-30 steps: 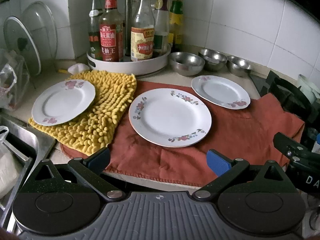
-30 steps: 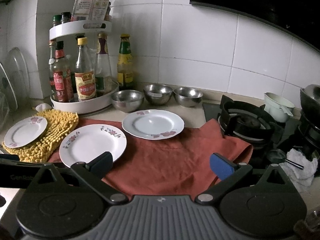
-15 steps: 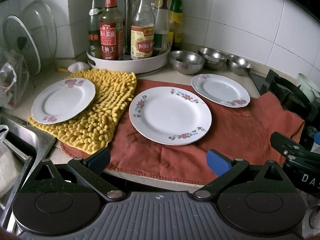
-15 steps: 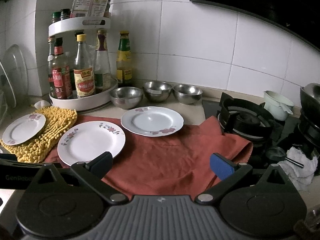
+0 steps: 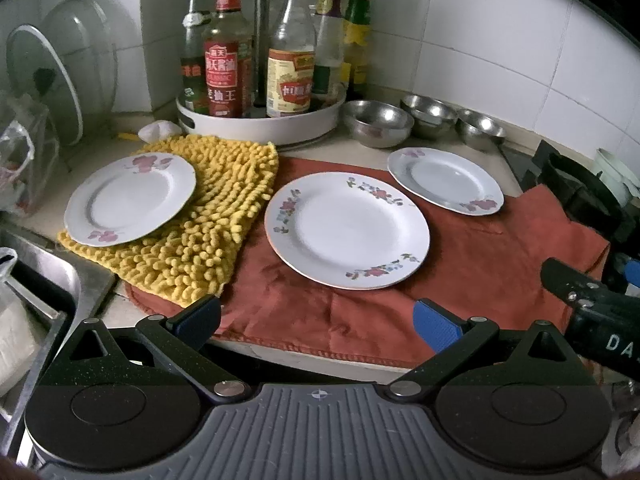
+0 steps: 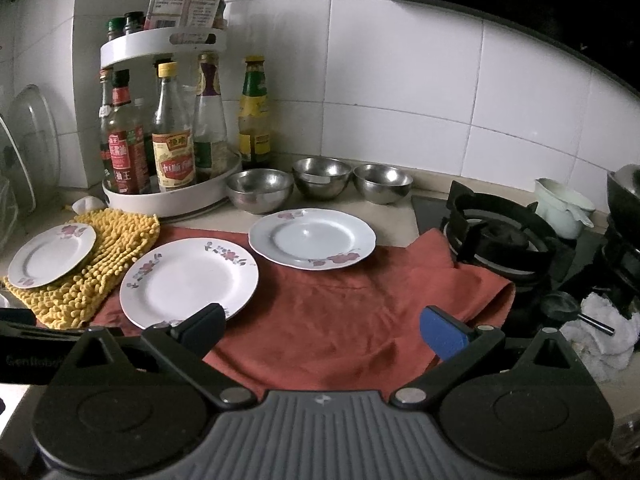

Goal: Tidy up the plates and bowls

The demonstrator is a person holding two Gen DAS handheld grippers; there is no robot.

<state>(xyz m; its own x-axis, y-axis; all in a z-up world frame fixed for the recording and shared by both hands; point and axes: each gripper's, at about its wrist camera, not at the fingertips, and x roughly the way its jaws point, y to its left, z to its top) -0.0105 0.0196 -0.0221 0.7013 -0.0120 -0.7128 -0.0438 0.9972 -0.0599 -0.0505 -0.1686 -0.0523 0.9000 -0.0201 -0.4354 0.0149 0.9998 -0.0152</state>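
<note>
Three white floral plates lie on the counter: a large one (image 5: 347, 230) (image 6: 189, 280) in the middle of the red cloth, a smaller one (image 5: 446, 180) (image 6: 312, 238) at the back right, and one (image 5: 130, 198) (image 6: 52, 254) on the yellow mat at the left. Three steel bowls (image 5: 378, 122) (image 6: 322, 178) stand in a row by the wall. My left gripper (image 5: 318, 322) is open and empty at the counter's front edge. My right gripper (image 6: 322, 330) is open and empty above the cloth's front part.
A white turntable rack of sauce bottles (image 5: 260, 80) (image 6: 168, 148) stands at the back left. A gas stove (image 6: 500, 236) is on the right, with a white cup (image 6: 564, 208) behind it. A sink (image 5: 36, 292) and glass lids (image 5: 48, 80) are on the left.
Both grippers have shifted slightly forward and the views have tilted a little. Both stay open and empty. The plates and bowls have not moved.
</note>
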